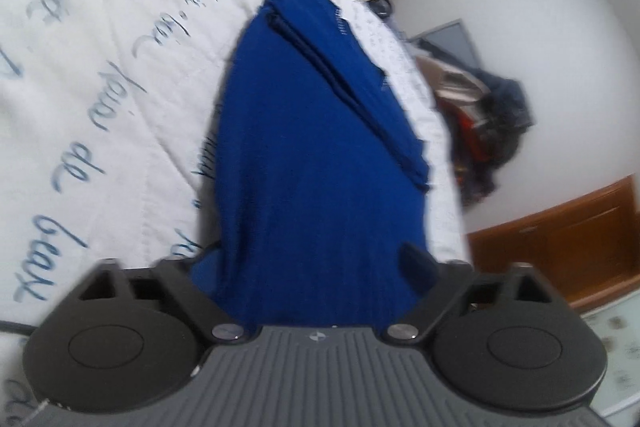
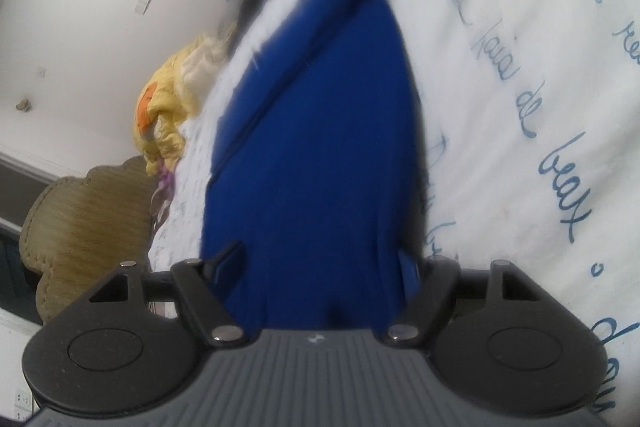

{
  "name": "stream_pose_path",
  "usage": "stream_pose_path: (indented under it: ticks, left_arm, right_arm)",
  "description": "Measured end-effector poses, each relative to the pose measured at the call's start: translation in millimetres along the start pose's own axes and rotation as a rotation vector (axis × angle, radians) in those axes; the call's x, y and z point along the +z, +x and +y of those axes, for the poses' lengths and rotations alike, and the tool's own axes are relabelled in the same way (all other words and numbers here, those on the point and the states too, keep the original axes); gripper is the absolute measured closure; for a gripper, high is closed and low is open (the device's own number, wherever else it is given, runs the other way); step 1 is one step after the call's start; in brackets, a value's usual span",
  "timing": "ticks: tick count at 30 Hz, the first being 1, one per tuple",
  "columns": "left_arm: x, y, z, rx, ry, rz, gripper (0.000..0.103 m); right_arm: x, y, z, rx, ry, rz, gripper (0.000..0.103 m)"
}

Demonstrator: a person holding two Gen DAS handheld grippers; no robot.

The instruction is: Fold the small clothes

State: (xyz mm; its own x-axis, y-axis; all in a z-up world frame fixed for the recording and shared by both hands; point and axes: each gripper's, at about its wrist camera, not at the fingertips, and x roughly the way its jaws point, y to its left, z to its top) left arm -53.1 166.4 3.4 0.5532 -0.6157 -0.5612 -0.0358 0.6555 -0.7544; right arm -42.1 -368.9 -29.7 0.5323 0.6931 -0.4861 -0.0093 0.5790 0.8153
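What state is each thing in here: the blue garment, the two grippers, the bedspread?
Blue garment: partly folded, layered edges showing, lying on the bed and reaching into both grippers.
Left gripper: fingers apart, blue cloth between them; grip unclear.
Right gripper: fingers apart, blue cloth between them; grip unclear.
Bedspread: spread flat under the garment.

The black two-finger left gripper (image 1: 316,259) and black two-finger right gripper (image 2: 320,259) both point downward, jaws parted around bunched blue fabric (image 1: 316,147).
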Motion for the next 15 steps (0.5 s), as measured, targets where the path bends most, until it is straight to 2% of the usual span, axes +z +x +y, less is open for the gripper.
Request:
stream_pose_path:
  ticks: [1, 2, 3, 4, 5, 9, 11, 13, 14, 15]
  left_arm:
    - [-0.8, -0.8, -3.4, 0.041, 0.026, -0.005, 0.04]
    - [0.0, 0.1, -6.6, 0.081, 0.047, -0.009, 0.056]
    - [1.5, 0.8, -8.4, 0.111, 0.063, -0.009, 0.069]
    - [2.2, 2.1, -9.3, 0.138, 0.075, -0.005, 0.076]
    - [3.8, 2.1, -8.1, 0.167, 0.079, 0.0, 0.1]
    - [0.0, -10.0, -8.4, 0.247, 0.127, -0.026, 0.097]
    - [-4.0, -13.4, -4.7, 0.233, 0.141, -0.034, 0.095]
    - [-6.8, -15.5, -0.6, 0.213, 0.128, -0.04, 0.091]
    - [-9.1, -18.1, 2.5, 0.184, 0.102, -0.029, 0.084]
    - [-13.3, -22.7, 4.9, 0.149, 0.076, -0.019, 0.066]
  right_arm:
    - [0.4, 0.4, 0.9, -0.024, -0.006, -0.013, 0.073]
    - [0.0, 2.6, 3.0, -0.091, -0.023, -0.017, 0.091]
    - [-1.1, 3.9, 1.8, -0.146, -0.041, -0.016, 0.099]
    - [-0.3, 4.3, -1.0, -0.137, -0.044, -0.023, 0.099]
    - [-0.4, 4.9, -4.4, -0.124, -0.033, -0.028, 0.099]
    - [-5.8, -5.6, 9.8, -0.196, -0.144, -0.105, 0.101]
    - [2.2, -17.5, 0.6, -0.211, -0.123, -0.165, 0.101]
    - [2.3, -15.6, -14.7, -0.233, -0.106, -0.137, 0.101]
    - [0.0, -15.5, -19.3, -0.197, -0.083, -0.137, 0.1]
    - [-2.9, -16.4, -20.2, -0.183, -0.052, -0.132, 0.098]
